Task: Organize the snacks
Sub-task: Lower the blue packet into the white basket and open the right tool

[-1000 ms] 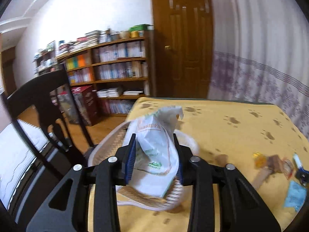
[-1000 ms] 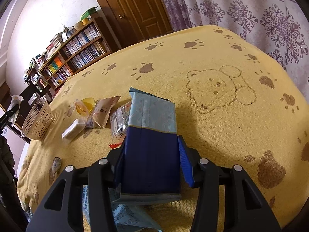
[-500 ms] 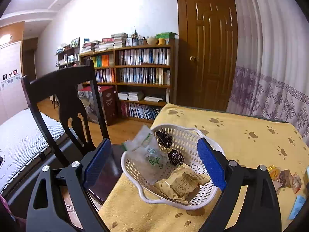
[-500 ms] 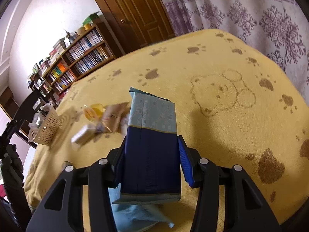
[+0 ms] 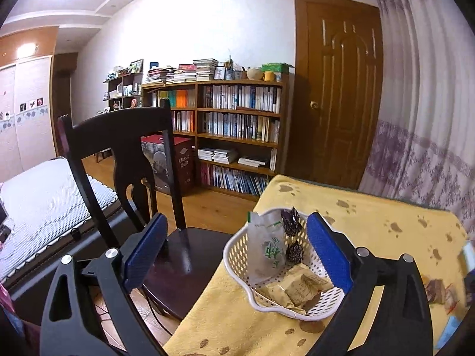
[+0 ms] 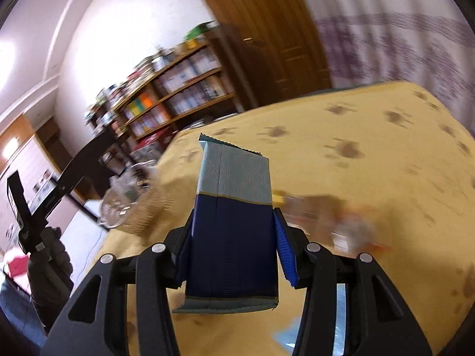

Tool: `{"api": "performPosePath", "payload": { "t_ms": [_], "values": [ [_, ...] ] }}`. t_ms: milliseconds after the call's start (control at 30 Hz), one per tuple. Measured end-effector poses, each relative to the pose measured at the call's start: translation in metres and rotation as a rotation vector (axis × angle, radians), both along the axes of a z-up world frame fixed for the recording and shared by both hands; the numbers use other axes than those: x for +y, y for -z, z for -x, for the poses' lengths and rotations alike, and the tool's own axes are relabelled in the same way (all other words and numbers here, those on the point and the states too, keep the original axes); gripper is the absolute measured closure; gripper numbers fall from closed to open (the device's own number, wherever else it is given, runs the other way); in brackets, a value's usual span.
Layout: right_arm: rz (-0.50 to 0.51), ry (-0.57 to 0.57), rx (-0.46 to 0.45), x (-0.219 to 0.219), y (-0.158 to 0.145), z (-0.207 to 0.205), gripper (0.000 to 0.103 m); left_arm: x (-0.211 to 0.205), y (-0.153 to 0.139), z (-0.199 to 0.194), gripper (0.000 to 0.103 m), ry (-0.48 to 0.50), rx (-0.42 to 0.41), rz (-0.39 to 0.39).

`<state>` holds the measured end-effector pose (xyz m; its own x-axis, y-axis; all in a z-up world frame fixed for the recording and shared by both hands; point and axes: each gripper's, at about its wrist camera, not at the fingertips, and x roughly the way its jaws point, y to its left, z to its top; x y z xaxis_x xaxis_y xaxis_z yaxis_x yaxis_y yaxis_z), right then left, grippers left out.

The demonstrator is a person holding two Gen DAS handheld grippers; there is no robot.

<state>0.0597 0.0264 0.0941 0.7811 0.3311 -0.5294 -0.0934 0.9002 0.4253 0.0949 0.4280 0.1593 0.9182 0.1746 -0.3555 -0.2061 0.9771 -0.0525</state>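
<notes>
A white plastic basket (image 5: 237, 256) sits at the near corner of the yellow paw-print tablecloth (image 5: 371, 225). In it stand a white-and-green snack bag (image 5: 265, 247), two dark wrapped sweets (image 5: 292, 238) and tan packets (image 5: 299, 290). My left gripper (image 5: 237, 250) hangs open just short of the basket, holding nothing. My right gripper (image 6: 234, 243) is shut on a dark blue and pale blue snack packet (image 6: 234, 207), held above the cloth. The basket (image 6: 130, 201) appears blurred at the left in the right wrist view. Loose snacks (image 6: 335, 222) lie blurred to the right of the packet.
A dark wooden chair (image 5: 124, 178) stands against the table edge left of the basket. A bookshelf (image 5: 231, 130) and a brown door (image 5: 338, 95) are behind, a patterned curtain (image 5: 430, 118) at the right. A gloved hand (image 6: 49, 264) holds the left gripper.
My left gripper let go of the white-and-green bag into the basket, opened and drew back. My right gripper, still holding the blue packet, lifted and swung left toward the basket.
</notes>
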Motion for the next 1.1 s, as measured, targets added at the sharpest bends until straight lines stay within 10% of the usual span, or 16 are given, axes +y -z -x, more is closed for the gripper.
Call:
{"api": "performPosePath", "payload": {
  "t_ms": [567, 1100],
  "values": [
    [0.029, -0.255, 0.081, 0.202, -0.028, -0.111, 0.054, 0.031, -0.014, 0.011, 0.006, -0.016, -0.037, 0.078],
    [-0.054, -0.263, 0.125, 0.205, -0.021, -0.134, 0.044, 0.033, -0.014, 0.008, 0.005, 0.002, -0.037, 0.095]
  ]
}}
